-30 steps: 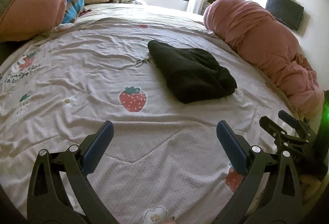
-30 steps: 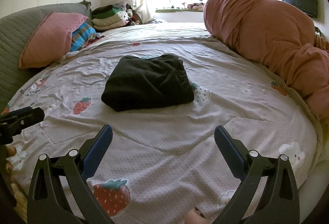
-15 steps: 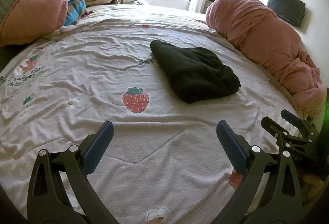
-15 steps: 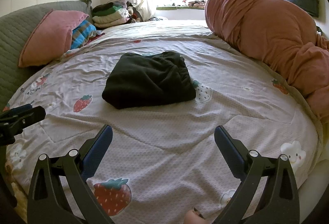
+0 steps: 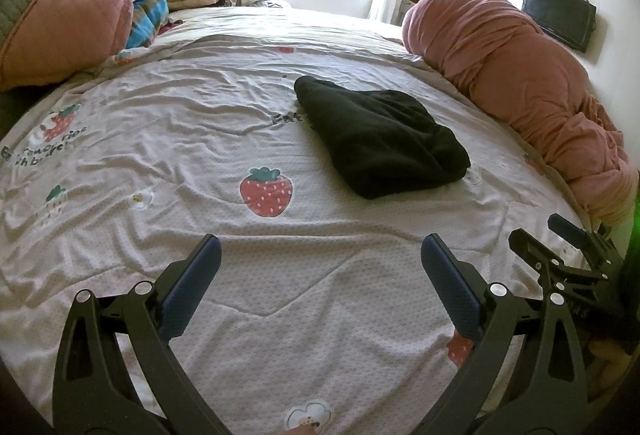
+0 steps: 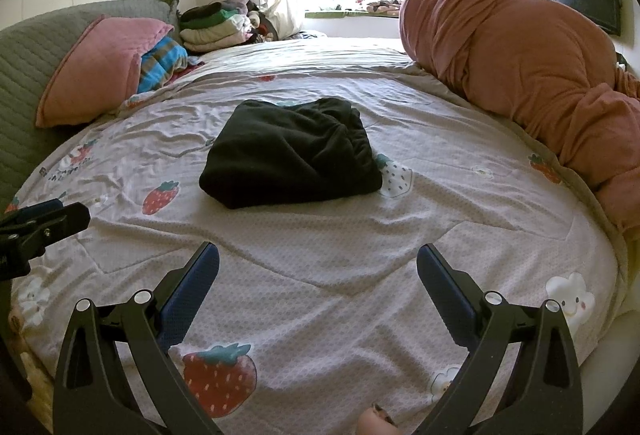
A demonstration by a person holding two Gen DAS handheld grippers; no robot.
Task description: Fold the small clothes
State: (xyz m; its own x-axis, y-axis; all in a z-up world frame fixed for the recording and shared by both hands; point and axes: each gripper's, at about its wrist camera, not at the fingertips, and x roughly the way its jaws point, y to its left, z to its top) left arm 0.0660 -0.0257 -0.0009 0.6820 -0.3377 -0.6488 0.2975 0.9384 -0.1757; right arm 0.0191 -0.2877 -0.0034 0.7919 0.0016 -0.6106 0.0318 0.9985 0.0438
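Pink pillow (image 5: 64, 27) beside striped blanket (image 5: 146, 17), rolled pink duvet (image 5: 520, 75), wall television (image 5: 558, 19).

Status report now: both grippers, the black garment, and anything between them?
Left gripper open, empty. Right gripper open, empty. Black garment lies folded on the bedsheet, untouched. Nothing between grippers and garment.

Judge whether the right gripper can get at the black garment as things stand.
Probably yes: the right gripper is open, and only bare bedspread lies between it and the black garment.
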